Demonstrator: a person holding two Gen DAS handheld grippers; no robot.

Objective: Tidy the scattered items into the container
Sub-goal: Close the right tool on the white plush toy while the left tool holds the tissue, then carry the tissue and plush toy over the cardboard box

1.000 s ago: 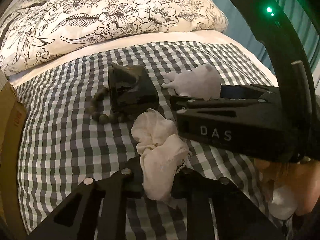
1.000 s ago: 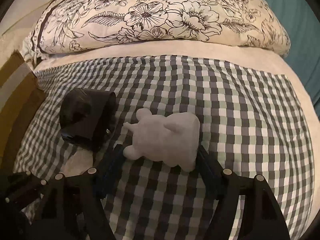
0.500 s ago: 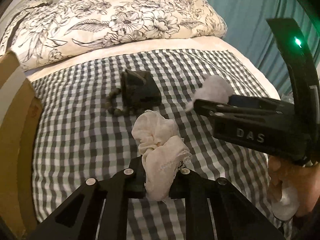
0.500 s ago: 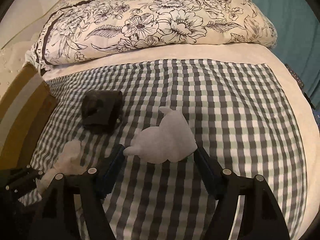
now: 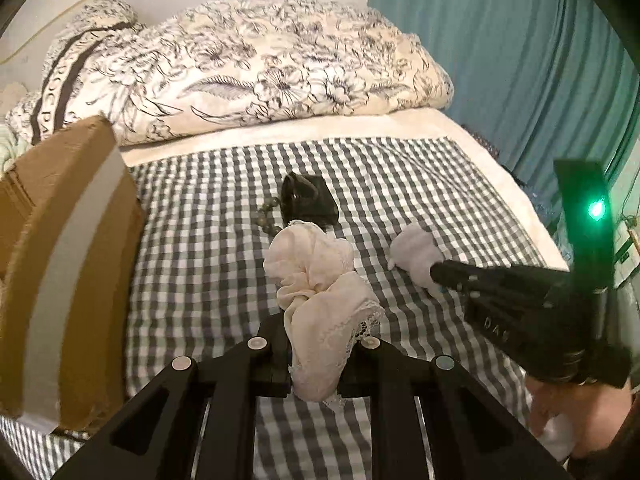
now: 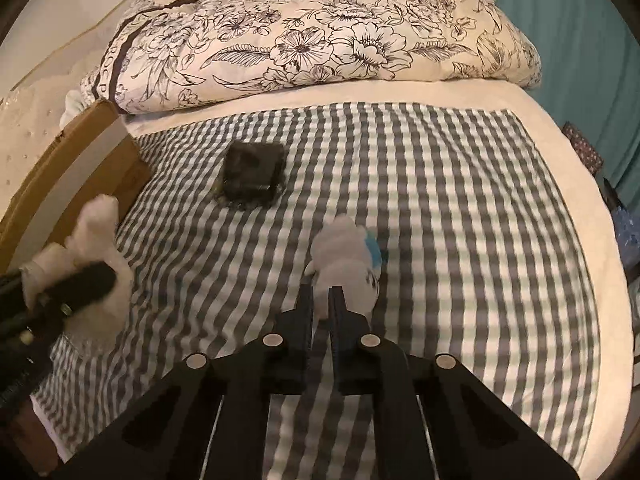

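Observation:
My left gripper (image 5: 316, 352) is shut on a cream lacy cloth (image 5: 320, 292) and holds it above the checked bedspread (image 5: 192, 280). My right gripper (image 6: 322, 312) is shut on a white plush toy (image 6: 348, 264) with a blue patch; it also shows in the left wrist view (image 5: 414, 256). The cardboard box (image 5: 68, 272) stands at the left edge of the bed; it also shows in the right wrist view (image 6: 76, 184). A black pouch (image 6: 252, 174) lies on the bedspread, with a string of dark beads (image 5: 266, 218) beside it.
A floral duvet (image 5: 256, 80) is heaped at the head of the bed. A teal curtain (image 5: 520, 60) hangs to the right. The left gripper with its cloth appears at the left of the right wrist view (image 6: 80, 280).
Both grippers have lifted and pulled back from the pouch. The right gripper has closed on the plush toy and raised it. The box has come into view at left.

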